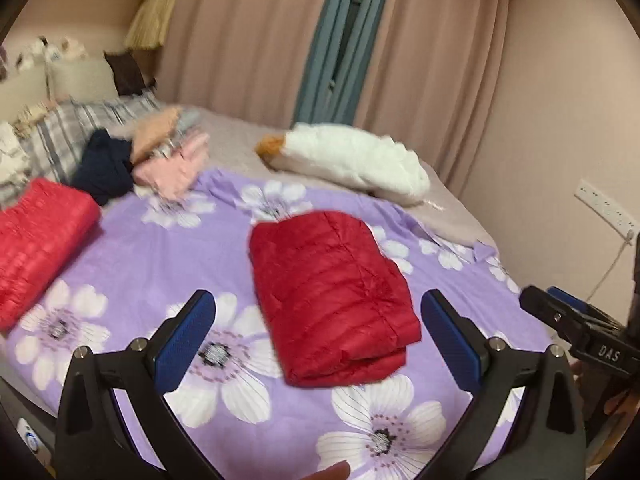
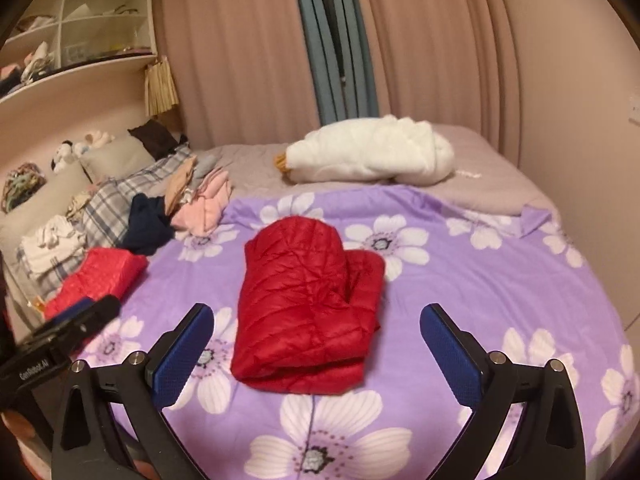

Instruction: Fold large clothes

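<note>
Far left we see a second folded red jacket (image 2: 96, 280) by the pillows. Left gripper (image 1: 318, 320) spread wide, nothing gripped. Folded red jacket (image 2: 308, 312) lies flat on the purple floral sheet (image 2: 480, 300), ahead of and between both sets of fingers, untouched. Right gripper (image 2: 316, 332) also released, empty.

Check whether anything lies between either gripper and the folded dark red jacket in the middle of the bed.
Nothing visible does. The dark red jacket lies alone on the purple floral sheet, with only bare sheet between it and the open left gripper and right gripper. The other clothes sit off to the side.
</note>
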